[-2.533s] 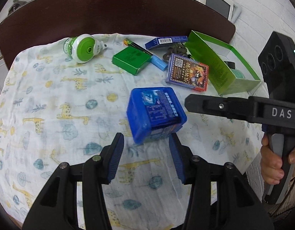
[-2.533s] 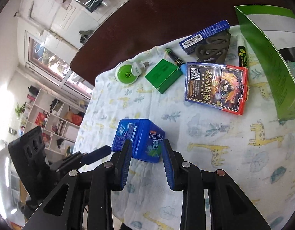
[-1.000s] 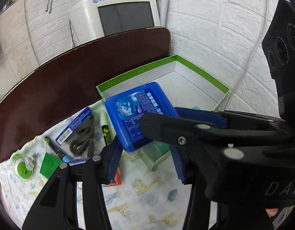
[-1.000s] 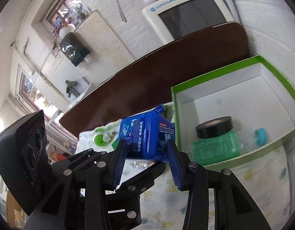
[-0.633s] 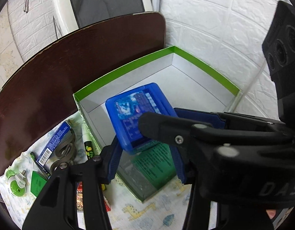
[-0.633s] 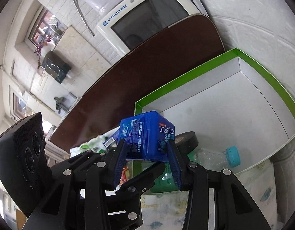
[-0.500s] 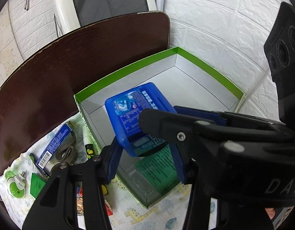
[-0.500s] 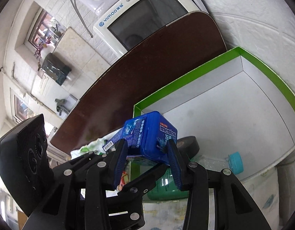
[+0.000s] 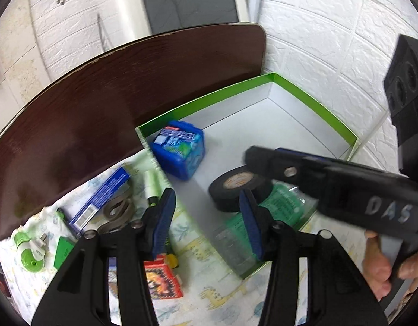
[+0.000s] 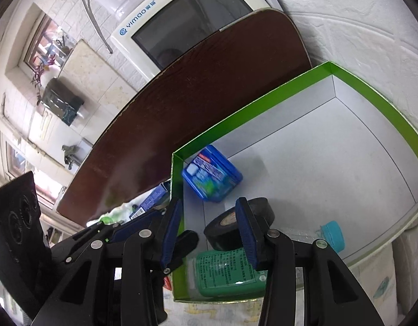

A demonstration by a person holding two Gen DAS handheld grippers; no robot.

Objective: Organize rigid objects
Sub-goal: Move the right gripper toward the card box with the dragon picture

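Left gripper (image 9: 206, 217): jaws spread with nothing between the pads; it hovers over the near-left corner of the box, straddling the left wall. A careless drop or pull from here could catch that thin wall and drag or tip the box.
Right gripper (image 10: 207, 231): jaws spread and empty, above the near end of the box, crossing just ahead of the left one. The two tools are close, so they could knock together if both pull away at once.
Green-labelled bottle (image 10: 228, 274): lies on its side against the near wall, its teal cap (image 10: 332, 235) toward the right; being round, it may roll if bumped.
Black tape roll (image 9: 236, 187): lies flat, partly resting on the bottle, so a nudge could slide it off.
Green box (image 9: 312, 100): open-topped, light card by the look of it, standing on the giraffe-print cloth (image 9: 217, 296); the cloth could let it slip.
Blue mint tin (image 10: 211, 175): in the far-left corner, leaning tilted against the wall; it may settle or tip over unaided.
Loose items: playing-card pack (image 9: 162, 279), blue carton (image 9: 100, 195), green plug-in device (image 9: 29, 250) and others are on the cloth to the left, outside the box.
Tabletop (image 9: 114, 95): dark wood, bare beyond the cloth.
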